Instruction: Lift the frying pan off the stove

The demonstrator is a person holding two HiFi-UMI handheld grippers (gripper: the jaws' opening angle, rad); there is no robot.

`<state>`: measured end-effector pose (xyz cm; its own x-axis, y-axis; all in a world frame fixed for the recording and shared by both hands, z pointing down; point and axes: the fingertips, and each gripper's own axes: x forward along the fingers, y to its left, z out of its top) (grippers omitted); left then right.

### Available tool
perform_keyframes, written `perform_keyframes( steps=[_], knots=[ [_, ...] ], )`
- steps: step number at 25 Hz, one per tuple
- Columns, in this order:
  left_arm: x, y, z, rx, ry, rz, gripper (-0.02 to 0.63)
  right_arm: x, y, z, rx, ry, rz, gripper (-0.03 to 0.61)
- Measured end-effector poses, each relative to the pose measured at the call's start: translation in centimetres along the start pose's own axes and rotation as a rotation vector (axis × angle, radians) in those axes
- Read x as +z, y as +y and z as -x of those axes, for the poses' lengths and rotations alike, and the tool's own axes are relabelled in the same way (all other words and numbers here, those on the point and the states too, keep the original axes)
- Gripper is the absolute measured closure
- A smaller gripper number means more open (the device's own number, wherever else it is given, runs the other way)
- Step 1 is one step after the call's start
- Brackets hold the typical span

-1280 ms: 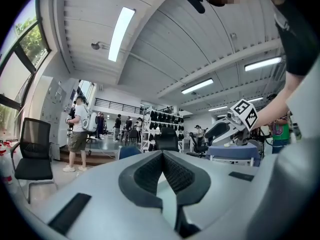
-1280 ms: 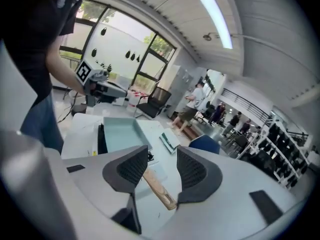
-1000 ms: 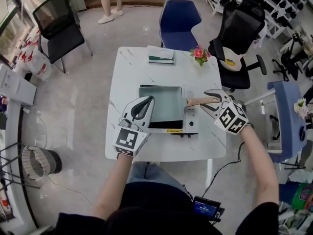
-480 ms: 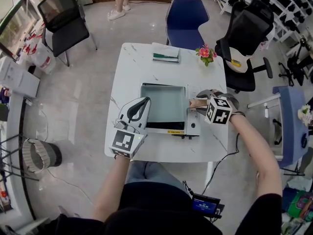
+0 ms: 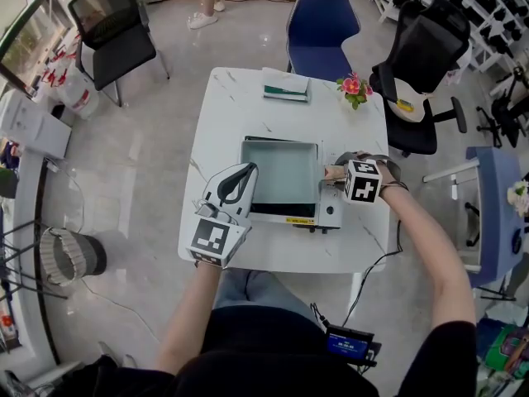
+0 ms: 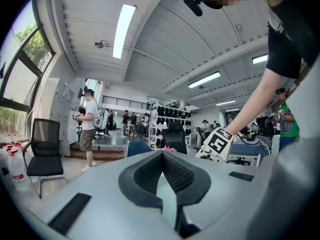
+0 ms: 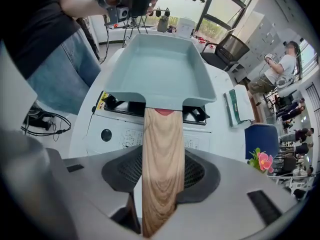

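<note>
A pale green square frying pan (image 5: 281, 176) with a wooden handle (image 5: 334, 172) sits on a white stove (image 5: 329, 215) on the white table. My right gripper (image 5: 343, 170) points straight down over the handle. In the right gripper view the handle (image 7: 162, 159) runs between the jaws of the right gripper (image 7: 162, 173), which have just been closing; a thin gap shows beside the left pad, so it is open. The pan (image 7: 157, 69) rests on the black burner grate. My left gripper (image 5: 240, 179) hovers at the pan's left edge, shut and empty, as in its own view (image 6: 162, 156).
A green book (image 5: 287, 87) and a small pot of pink flowers (image 5: 355, 85) stand at the table's far edge. A blue chair (image 5: 322, 23) and a black office chair (image 5: 421, 48) are beyond the table. A black cable (image 5: 382, 263) hangs off the right side.
My right gripper has come down and slightly left, tilting to point downward, so its jaws now straddle the wooden handle. The left gripper and the pan have stayed put.
</note>
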<state>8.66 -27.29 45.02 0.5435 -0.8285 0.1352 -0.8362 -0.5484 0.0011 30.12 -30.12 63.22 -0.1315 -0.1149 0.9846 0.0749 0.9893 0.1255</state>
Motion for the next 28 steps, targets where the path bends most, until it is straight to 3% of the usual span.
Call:
perform_keyframes(
  steps=[8,17,28],
  knots=[
    [-0.1,-0.4,-0.3,-0.008,0.006,0.0,0.598,0.2,-0.3,0.0,-0.007,-0.007,-0.018,0.496],
    [-0.5,-0.3,-0.3,-0.007,0.011,0.004,0.597,0.1,-0.2,0.0,-0.026,-0.011,-0.016,0.512],
    [-0.6,-0.2,-0.2,-0.009,0.01,0.012,0.598,0.0,1.4,0.2,-0.025,-0.052,-0.096,0.517]
  ],
)
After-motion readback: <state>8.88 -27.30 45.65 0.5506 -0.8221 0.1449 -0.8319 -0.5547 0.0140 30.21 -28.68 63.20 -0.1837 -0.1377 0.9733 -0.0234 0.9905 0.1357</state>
